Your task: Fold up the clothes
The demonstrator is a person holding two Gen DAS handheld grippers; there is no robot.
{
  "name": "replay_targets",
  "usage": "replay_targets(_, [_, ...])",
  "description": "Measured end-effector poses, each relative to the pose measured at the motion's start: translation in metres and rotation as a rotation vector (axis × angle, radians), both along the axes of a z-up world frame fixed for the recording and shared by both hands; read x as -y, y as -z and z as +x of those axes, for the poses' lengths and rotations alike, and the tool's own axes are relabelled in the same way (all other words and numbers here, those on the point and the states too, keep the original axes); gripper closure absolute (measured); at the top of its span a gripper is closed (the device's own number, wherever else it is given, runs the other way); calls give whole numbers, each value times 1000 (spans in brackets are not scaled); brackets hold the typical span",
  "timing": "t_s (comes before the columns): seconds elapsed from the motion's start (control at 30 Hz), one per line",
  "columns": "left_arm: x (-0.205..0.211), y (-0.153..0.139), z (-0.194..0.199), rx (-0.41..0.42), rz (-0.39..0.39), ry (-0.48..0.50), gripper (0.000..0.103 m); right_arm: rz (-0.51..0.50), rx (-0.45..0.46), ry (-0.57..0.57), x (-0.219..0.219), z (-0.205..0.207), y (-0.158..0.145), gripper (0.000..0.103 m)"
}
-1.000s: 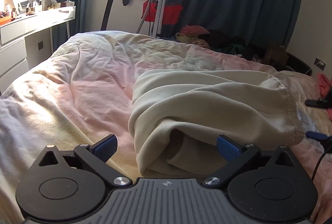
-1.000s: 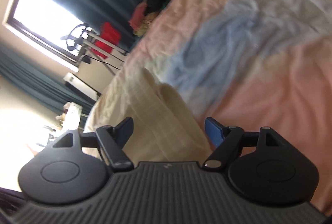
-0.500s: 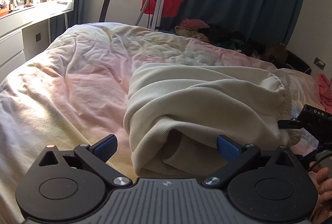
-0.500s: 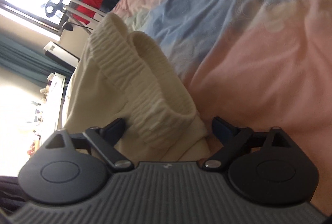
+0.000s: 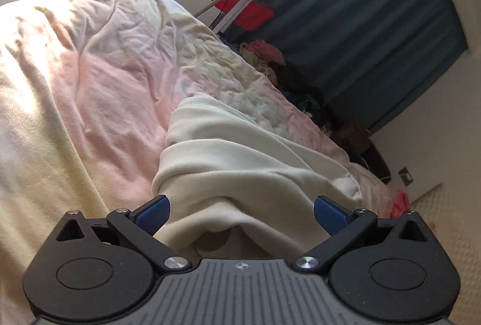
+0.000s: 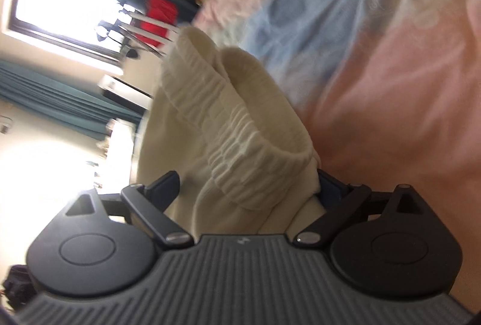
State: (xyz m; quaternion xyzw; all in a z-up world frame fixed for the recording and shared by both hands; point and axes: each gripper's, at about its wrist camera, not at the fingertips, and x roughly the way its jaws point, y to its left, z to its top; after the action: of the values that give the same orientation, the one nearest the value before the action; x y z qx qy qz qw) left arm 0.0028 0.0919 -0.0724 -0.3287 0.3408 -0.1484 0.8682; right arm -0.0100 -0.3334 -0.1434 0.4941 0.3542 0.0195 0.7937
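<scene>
— Sweatpants (image 5: 240, 162) first, from the left wrist view. What do we see changed?

— We see the whole room tilted now, where a second ago the bed (image 5: 90, 90) lay level, so the left gripper (image 5: 240, 212) has rolled. It has also come nearer: the cream cloth fills the gap between its blue pads (image 5: 151, 212), which were apart from it before.

— And its state?

— Jaws spread wide, as before. The cloth lies between them, and we see neither pad pressing on it.

— Which way do the pants run?

— Their long axis runs from the gripper up and to the right across the pink and cream bed cover, folded over on themselves in thick soft rolls. Behind them we see dark curtains (image 5: 375, 24) and a heap of clothes (image 5: 270, 54).

— Now the right wrist view.

— A second ago the right gripper (image 6: 249, 185) stood narrower and the picture was blurred. Now its jaws stand wide, and the ribbed elastic waistband (image 6: 234, 126) sits between them. The cloth hides part of the right pad; we cannot tell whether it presses.

— Their direction there?

— The pants (image 6: 186, 144) stretch away from the gripper towards the window (image 6: 66, 3), the waistband end nearest us, gathered and cream-white.
</scene>
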Motion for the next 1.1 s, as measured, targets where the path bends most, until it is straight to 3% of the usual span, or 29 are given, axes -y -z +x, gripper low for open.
replay_targets(0.17, [-11, 22, 35, -106, -101, -32, 0, -45, -59, -26, -6, 7, 7, 7])
replay_targets(0.33, [-12, 40, 58, -172, -110, -51, 0, -81, -37, -49, -12, 5, 0, 8])
replay_targets(0.47, [-7, 42, 61, -156, -79, -30, 3, -162, -39, -71, -19, 6, -5, 28])
replay_targets(0.53, [-6, 41, 59, -140, -58, -33, 12, -186, -28, -70, -21, 3, -10, 38])
replay_targets(0.6, [-7, 40, 55, -134, -48, -42, 19, -192, -2, -64, -22, -1, -15, 57])
replay_targets(0.7, [-7, 36, 48, -119, -28, -42, 37, -192, 53, -57, -25, -8, -28, 68])
replay_targets(0.83, [-6, 22, 39, -75, -50, -21, 63, -187, 104, -55, -29, -14, -52, 73])
replay_targets(0.97, [1, -9, 31, -36, -122, 17, 69, -181, 161, -38, -20, -25, -87, 75])
replay_targets(1.1, [34, -45, 38, -25, -135, 75, 71, -190, 197, -1, 9, -33, -121, 76])
